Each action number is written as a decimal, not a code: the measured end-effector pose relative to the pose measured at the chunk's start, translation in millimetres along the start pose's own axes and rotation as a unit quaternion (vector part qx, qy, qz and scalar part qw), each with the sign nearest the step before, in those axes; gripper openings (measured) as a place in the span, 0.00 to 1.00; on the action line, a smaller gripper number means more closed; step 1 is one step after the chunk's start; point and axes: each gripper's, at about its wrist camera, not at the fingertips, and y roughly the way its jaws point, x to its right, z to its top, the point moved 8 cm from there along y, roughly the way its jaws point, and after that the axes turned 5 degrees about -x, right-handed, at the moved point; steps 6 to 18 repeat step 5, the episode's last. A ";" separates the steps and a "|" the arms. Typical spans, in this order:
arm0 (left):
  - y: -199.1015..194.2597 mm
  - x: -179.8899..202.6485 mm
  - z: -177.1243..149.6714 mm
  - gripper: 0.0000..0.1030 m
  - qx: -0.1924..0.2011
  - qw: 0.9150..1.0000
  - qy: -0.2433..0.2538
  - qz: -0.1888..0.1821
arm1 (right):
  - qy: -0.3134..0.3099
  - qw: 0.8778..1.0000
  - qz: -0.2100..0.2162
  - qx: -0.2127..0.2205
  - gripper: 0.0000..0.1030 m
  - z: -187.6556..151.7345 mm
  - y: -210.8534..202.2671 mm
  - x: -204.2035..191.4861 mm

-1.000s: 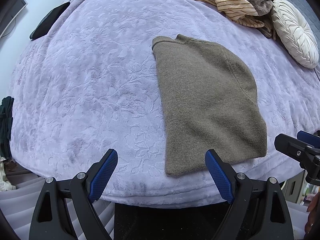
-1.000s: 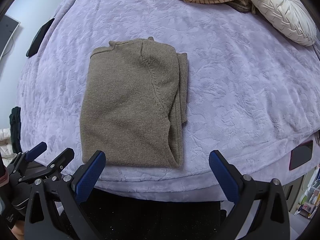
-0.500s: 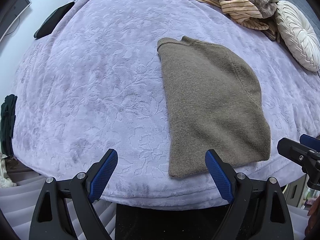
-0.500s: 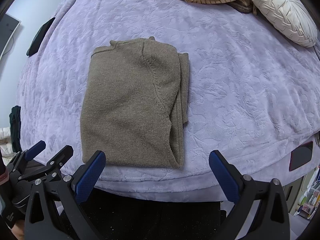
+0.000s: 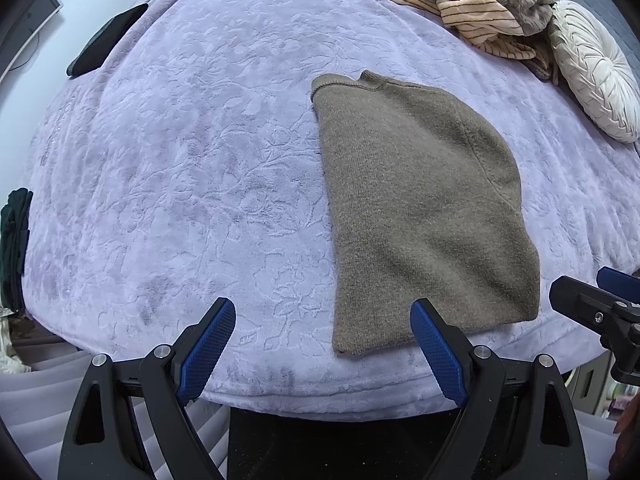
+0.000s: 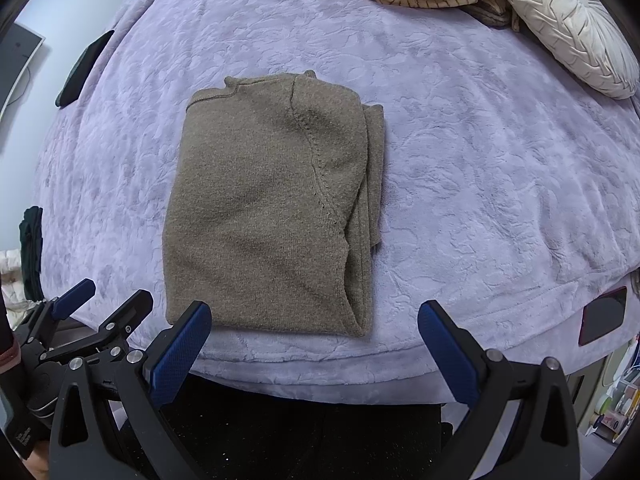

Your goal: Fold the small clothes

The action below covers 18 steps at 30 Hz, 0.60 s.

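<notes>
Left view: left tongs (image 5: 322, 344) apart and empty, sweater (image 5: 424, 208) just ahead-right; right view: right tongs (image 6: 314, 346) apart, sweater (image 6: 272, 216) ahead-left near the blanket (image 6: 480, 160) edge, risking slipping off if dragged

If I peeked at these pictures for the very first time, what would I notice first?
Your eye would land on the folded brown knitted sweater lying flat in the middle of the fuzzy lilac bedspread. Next come the blue-padded left gripper and right gripper, both wide open at the near edge, empty. Far back sit a round cream pleated cushion and a crumpled striped beige garment.
</notes>
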 end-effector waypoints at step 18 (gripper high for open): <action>-0.4 1.5 1.5 0.87 0.003 1.000 0.007 0.001 | 0.001 1.000 0.000 0.000 1.00 -0.2 0.0 -0.2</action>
